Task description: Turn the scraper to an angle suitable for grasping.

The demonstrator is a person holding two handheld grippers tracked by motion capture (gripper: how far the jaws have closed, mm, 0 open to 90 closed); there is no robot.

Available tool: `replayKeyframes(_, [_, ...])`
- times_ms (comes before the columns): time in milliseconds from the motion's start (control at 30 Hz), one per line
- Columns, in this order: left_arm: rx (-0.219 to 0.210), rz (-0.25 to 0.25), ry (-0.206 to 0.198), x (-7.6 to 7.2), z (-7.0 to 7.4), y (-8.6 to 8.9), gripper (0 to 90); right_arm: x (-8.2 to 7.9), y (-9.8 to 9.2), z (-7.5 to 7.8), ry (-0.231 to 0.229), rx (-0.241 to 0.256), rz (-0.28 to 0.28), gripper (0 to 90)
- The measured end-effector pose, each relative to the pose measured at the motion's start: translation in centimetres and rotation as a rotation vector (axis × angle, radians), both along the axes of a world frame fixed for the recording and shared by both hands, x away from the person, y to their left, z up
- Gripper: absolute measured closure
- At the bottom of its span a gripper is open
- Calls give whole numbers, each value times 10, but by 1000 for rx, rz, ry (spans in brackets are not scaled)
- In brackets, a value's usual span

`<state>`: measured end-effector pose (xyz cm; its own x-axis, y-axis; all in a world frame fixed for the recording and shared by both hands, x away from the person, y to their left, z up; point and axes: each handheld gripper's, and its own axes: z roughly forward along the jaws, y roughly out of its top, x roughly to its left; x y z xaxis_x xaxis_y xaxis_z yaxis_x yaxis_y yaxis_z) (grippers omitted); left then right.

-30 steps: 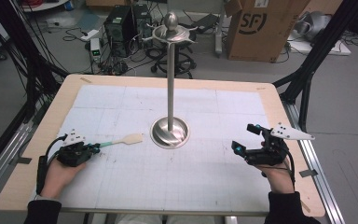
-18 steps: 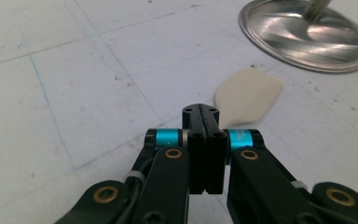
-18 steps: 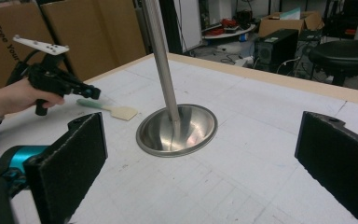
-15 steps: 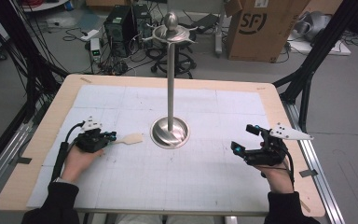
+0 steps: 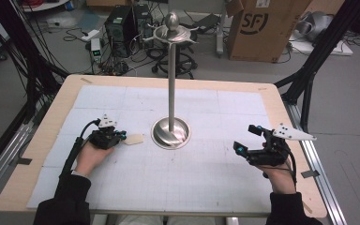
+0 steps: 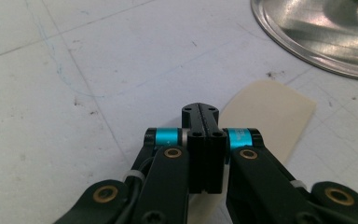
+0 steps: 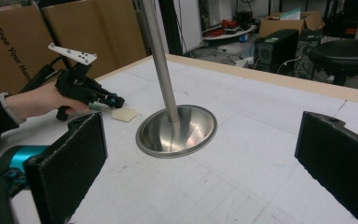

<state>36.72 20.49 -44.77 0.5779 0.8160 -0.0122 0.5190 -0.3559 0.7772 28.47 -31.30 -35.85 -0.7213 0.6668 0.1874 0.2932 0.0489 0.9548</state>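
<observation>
White gridded mat (image 5: 201, 183) covers our table (image 5: 47, 136). Our left gripper (image 5: 114, 137) has its jaws pressed together, pinching a cream spatula (image 6: 265, 116) just short of the steel stand (image 5: 171, 93). Our right gripper (image 5: 247, 140) rests spread wide, well right of the stand.

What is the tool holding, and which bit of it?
The left tool is shut on the handle end of a beige spatula, whose flat blade sticks out. The right tool is open, holding nothing.
</observation>
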Motion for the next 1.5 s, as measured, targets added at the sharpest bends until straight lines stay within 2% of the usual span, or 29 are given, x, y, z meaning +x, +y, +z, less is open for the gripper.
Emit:
replayKeyframes(167, [10,-43,15,-7,2,-2,900,-1,0,0,2,-7,-2,11])
replayKeyframes(300, [-7,-74,33,-15,2,-2,900,-1,-1,-2,8,-11,-2,11])
replayKeyframes(467, [58,-155,43,-32,7,-10,900,-2,-1,-3,13,-21,-2,12])
replayKeyframes(500, [51,-161,37,-36,6,-10,900,-2,-1,-3,15,-22,0,11])
replayKeyframes(600, [-38,-185,47,-50,1,-4,900,-3,-1,-3,14,-23,1,12])
replayKeyframes(667, [-80,-194,60,-59,-1,1,900,-3,-1,-3,14,-24,-1,11])
replayKeyframes(800, [-65,-230,63,-78,0,3,900,-3,0,-3,16,-24,3,11])
replayKeyframes(967, [-83,-293,72,-101,-1,9,900,-2,2,-3,16,-20,8,11])
replayKeyframes(1033, [-74,-306,57,-108,-1,11,900,-2,4,-4,16,-26,14,12])
replayKeyframes(1100, [-36,-286,32,-111,2,15,900,-1,4,-4,18,-26,16,11])
replayKeyframes(1133, [-8,-243,6,-111,5,21,899,-1,4,-5,18,-28,17,12])
replayKeyframes(1233, [-2,-171,-39,-110,13,41,899,-1,5,-5,22,-24,21,11])
replayKeyframes(1367, [-21,-82,-30,-111,12,71,900,0,5,-5,23,-26,18,12])
replayKeyframes(1500, [-30,-18,4,-109,3,92,899,1,6,-7,30,-30,19,12])
